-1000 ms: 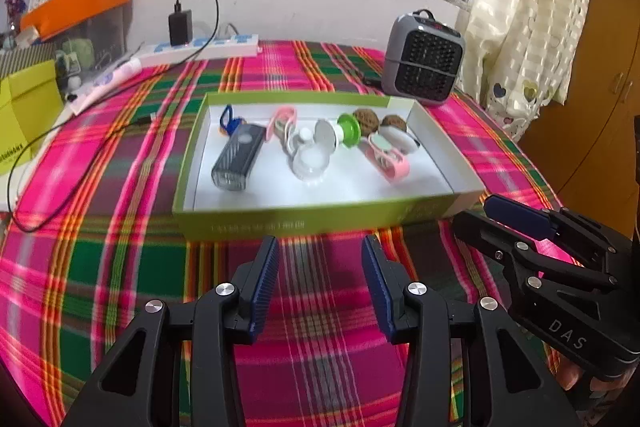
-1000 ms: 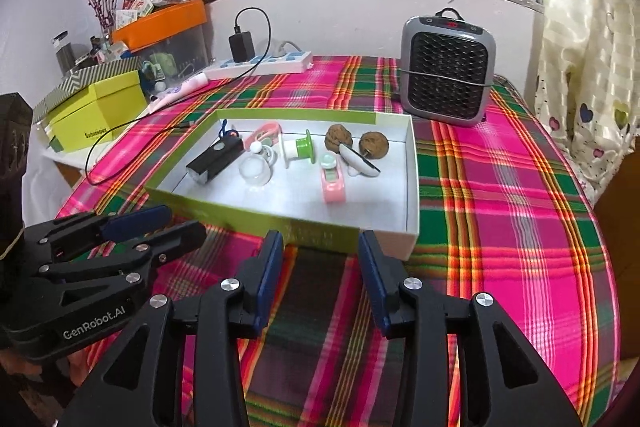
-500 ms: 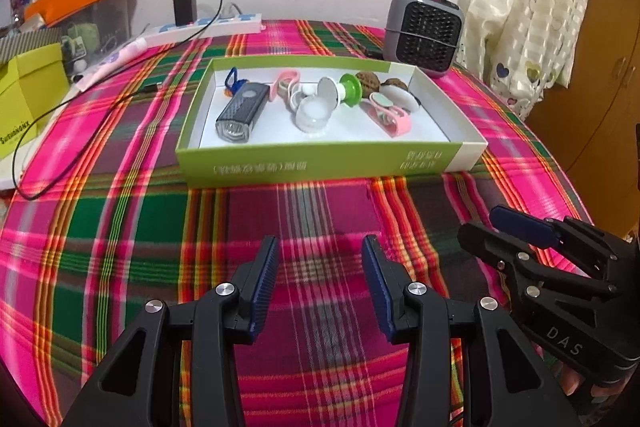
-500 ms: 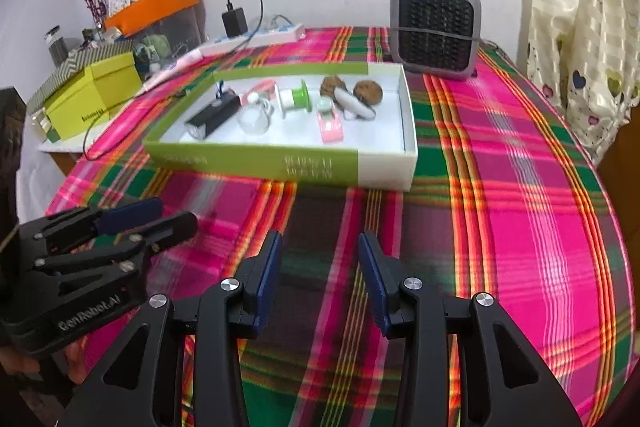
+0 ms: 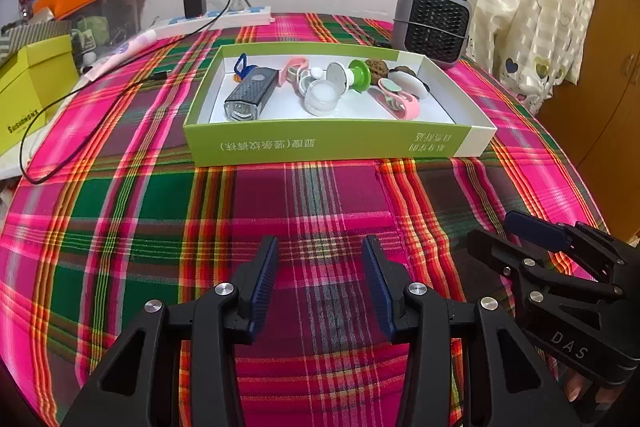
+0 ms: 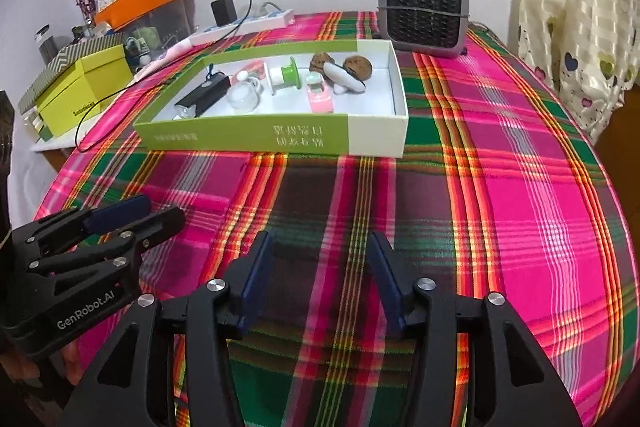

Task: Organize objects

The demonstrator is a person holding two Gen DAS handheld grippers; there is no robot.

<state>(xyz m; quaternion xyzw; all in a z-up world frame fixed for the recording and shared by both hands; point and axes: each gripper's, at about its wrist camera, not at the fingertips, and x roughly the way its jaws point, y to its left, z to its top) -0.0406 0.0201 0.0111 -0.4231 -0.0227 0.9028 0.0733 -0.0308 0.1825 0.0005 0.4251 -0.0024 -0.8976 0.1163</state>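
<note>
- Left gripper [image 5: 318, 283]: it sits low over the plaid tablecloth [image 5: 320, 195] at about 6 o'clock in its own view, jaws partly apart with only cloth between the pads; it has hold of nothing.
- Green box [image 5: 332, 143]: it lies toward 12 o'clock from both grippers, well apart from them, and every small item I can see is inside it.
- Inside the box, left to right in the left wrist view: a black bike light [image 5: 250, 95] with a blue loop at its far end, a pink clip [image 5: 294, 67], a clear round lid [image 5: 320, 99], a white and green spool [image 5: 356, 77], a pink and mint clip [image 5: 400, 101], a white oval piece [image 5: 410, 85] and two brown walnuts [image 5: 376, 69] at the far wall.
- Right gripper [image 6: 318, 279]: also at about 6 o'clock in its own view, its jaws are opening, with nothing between them but the cloth.
- Progress, as a judgement: no loose task item shows on the cloth, so the gathering looks finished or very nearly so.
- What is left: perhaps nothing; the charger cable, power strip and heater [image 6: 424, 13] at 12 to 1 o'clock seem to be room fixtures, though I cannot tell for sure.
</note>
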